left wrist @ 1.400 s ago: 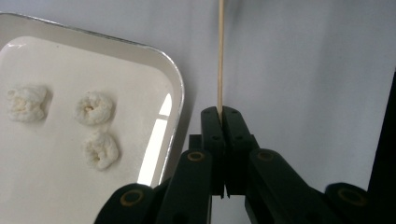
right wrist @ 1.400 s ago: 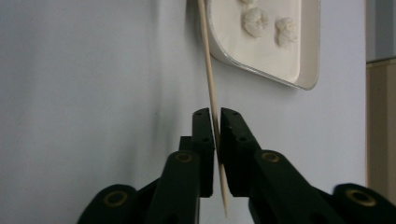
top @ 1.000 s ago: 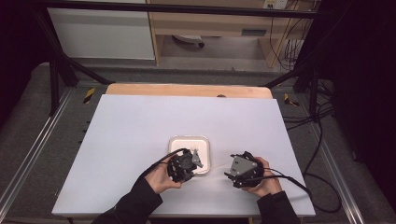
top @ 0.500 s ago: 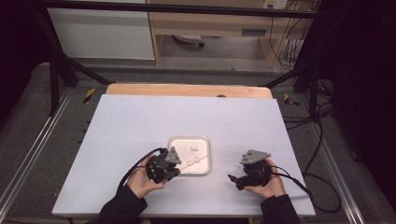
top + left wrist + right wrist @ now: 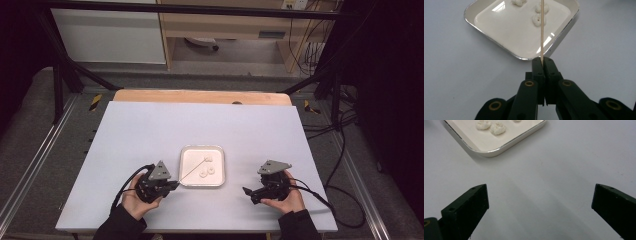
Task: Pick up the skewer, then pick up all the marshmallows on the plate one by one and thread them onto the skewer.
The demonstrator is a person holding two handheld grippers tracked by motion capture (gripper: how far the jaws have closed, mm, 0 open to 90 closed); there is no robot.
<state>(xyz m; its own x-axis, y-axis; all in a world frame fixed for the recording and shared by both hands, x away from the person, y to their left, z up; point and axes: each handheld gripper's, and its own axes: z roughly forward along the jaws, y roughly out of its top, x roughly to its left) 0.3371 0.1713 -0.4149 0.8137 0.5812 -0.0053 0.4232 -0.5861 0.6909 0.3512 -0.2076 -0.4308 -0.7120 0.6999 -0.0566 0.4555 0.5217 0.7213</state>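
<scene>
High view: left tongs point(image 5: 172, 184) pinched a skewer point(image 5: 192, 170) reaching over the tray point(image 5: 202, 183) on the table point(image 5: 150, 130); right tongs point(image 5: 246, 192) lay right of it. Left gripper view: skewer point(image 5: 542, 30) clamped, tip among dough pieces point(image 5: 537, 19). Right gripper view: right tongs point(image 5: 539, 202) had just been opening, spread and empty.

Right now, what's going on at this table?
A person works with a hand-held gripper in each hand. The left hand-held gripper is shut on a thin wooden skewer that reaches over the square white metal-rimmed tray, where three small white ring-shaped pieces lie. The right hand-held gripper has just been opening; it rests beside the tray with nothing between its jaws.
</scene>
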